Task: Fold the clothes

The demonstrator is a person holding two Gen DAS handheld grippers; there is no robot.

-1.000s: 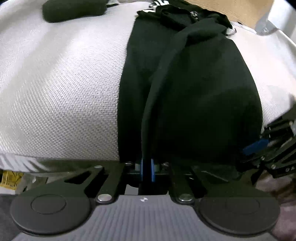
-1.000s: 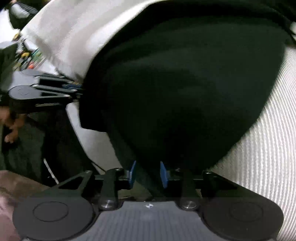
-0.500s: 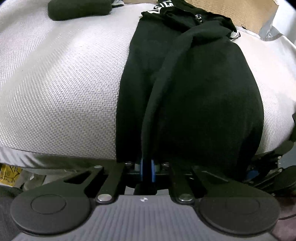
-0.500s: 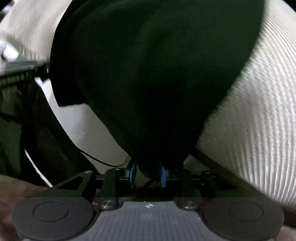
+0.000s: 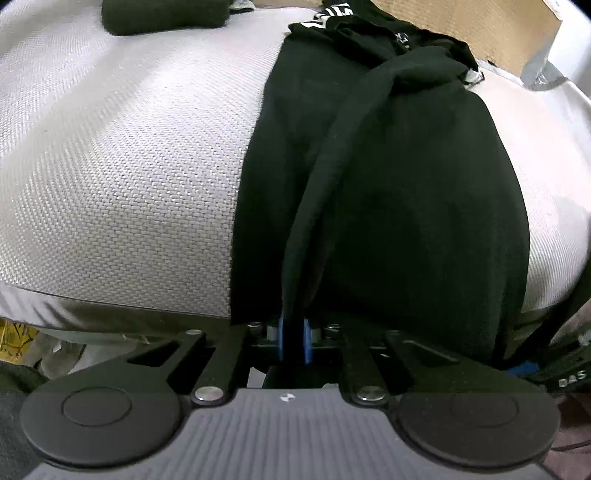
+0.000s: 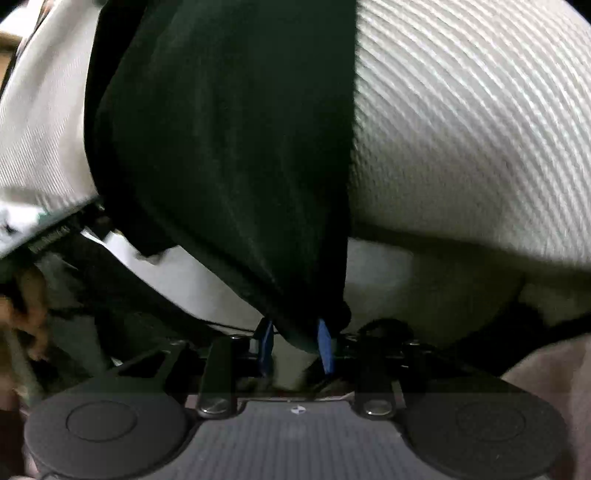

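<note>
A black garment (image 5: 406, 192) lies lengthwise on a grey woven cushion (image 5: 129, 166), its near end hanging over the front edge. White lettering shows at its far end. My left gripper (image 5: 293, 341) is shut on a raised fold of the garment at the cushion's front edge. In the right wrist view the same garment (image 6: 229, 147) narrows to a taut corner that sits between the blue pads of my right gripper (image 6: 295, 343), which is shut on it just below the cushion edge (image 6: 461, 129). A blue pad of the right gripper (image 5: 524, 369) peeks out at the lower right of the left wrist view.
A dark rolled item (image 5: 162, 14) lies at the cushion's far left. Brown cardboard (image 5: 480, 33) stands behind the garment. Something yellow (image 5: 14, 336) sits below the cushion on the left. A person's hand (image 6: 22, 314) and a dark tool appear blurred at the left of the right wrist view.
The right gripper has swung along the front edge, drawing the garment's corner taut over it. In the left wrist view the right gripper has dropped lower. The left gripper keeps its hold.
</note>
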